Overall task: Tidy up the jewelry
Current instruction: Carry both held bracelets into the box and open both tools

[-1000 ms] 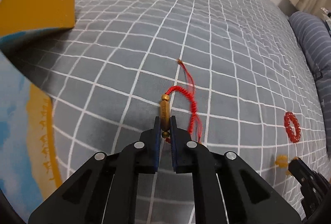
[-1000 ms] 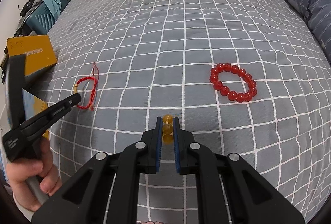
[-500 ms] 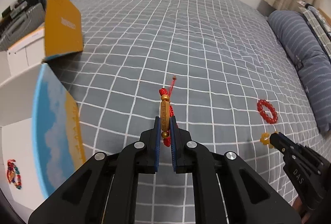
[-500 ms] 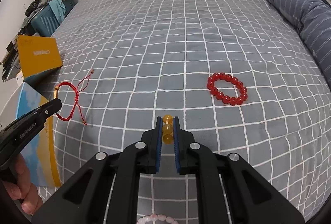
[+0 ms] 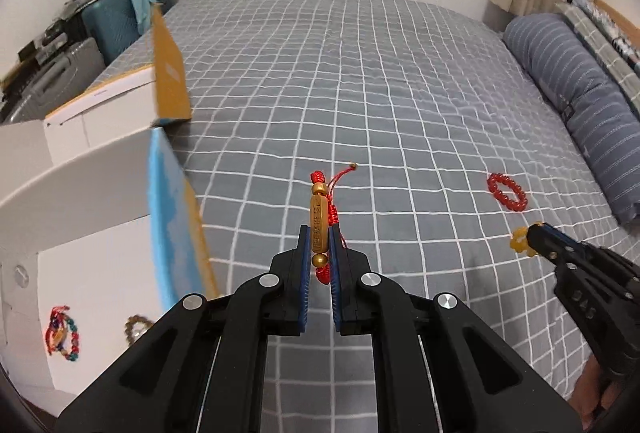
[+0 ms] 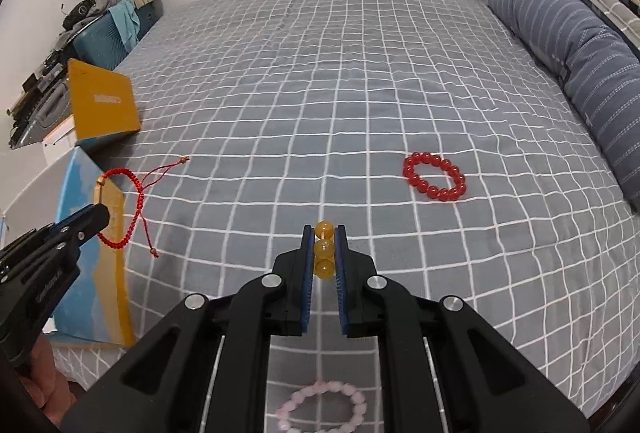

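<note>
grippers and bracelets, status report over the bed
Left hand-held gripper shut on red cord bracelet. Right hand-held gripper shut on amber bead bracelet. Red bead bracelet loose on bed. Nothing blocking.

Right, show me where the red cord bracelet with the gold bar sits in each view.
Left wrist view: the red cord bracelet is at centre, clamped by its gold bar in the left gripper.
Right wrist view: it hangs at the left edge, from the left gripper's tip.
Shared landmark: the red bead bracelet lying on the checked bedspread.
</note>
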`<state>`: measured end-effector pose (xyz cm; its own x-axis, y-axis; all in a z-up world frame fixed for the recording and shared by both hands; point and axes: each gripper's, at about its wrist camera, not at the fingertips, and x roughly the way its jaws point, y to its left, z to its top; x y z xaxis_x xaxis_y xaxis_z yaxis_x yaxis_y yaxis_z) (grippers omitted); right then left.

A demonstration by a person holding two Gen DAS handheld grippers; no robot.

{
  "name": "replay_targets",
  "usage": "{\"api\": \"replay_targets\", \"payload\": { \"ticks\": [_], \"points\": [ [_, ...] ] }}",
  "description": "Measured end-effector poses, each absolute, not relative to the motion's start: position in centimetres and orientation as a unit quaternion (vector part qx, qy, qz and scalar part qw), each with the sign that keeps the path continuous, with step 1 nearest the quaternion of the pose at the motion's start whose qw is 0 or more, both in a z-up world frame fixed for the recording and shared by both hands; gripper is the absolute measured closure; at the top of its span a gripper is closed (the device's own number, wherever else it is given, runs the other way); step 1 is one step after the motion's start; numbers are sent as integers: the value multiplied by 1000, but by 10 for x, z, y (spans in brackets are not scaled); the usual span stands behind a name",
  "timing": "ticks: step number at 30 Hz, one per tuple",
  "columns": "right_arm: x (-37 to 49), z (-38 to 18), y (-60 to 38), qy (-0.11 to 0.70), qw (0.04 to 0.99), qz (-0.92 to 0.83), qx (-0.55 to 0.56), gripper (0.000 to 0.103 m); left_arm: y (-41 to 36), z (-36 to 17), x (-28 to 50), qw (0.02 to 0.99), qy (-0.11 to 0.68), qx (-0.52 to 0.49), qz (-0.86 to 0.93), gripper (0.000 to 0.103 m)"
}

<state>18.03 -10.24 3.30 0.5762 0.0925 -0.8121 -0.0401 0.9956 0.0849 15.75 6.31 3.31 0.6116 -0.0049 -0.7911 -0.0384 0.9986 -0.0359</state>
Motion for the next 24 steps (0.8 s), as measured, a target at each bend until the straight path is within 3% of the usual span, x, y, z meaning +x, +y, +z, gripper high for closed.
{"api": "replay_targets", "payload": {
  "ticks": [24],
  "points": [
    [142, 118, 32, 409, 899, 155, 1, 94, 193, 121, 57, 921, 373, -42, 103, 95]
  ]
}}
